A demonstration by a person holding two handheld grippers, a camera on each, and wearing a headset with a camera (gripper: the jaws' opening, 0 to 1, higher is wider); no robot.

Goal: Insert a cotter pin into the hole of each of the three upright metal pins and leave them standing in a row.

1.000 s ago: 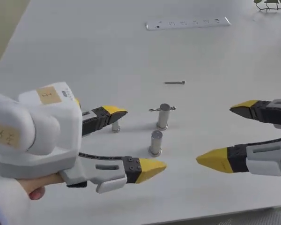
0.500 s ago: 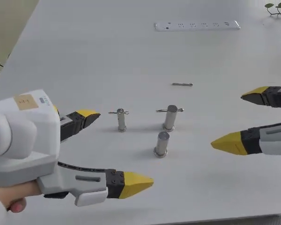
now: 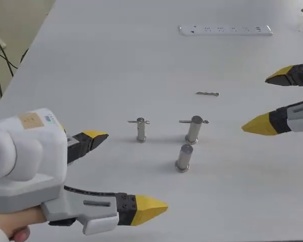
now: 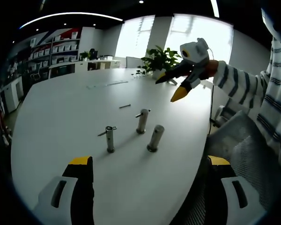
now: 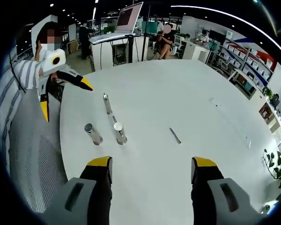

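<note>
Three upright metal pins stand on the white table. The left pin (image 3: 141, 129) and the right pin (image 3: 194, 129) each carry a cotter pin through the top. A third, bare pin (image 3: 184, 157) stands in front of the right one. One loose cotter pin (image 3: 207, 94) lies flat farther back. My left gripper (image 3: 123, 171) is open at the near left, well short of the left pin (image 4: 110, 138). At the right, my right gripper (image 3: 265, 101) is open with nothing between its fingers, level with the loose cotter pin (image 5: 174, 136).
A white power strip (image 3: 225, 30) lies at the far side of the table. A potted plant (image 4: 161, 58) stands beyond the table's far end. The table's near edge runs just under my left gripper.
My left gripper has drawn back left from the left pin, which now stands uncovered with its cotter pin. My right gripper has moved right and farther from the pins. The head camera has shifted.
</note>
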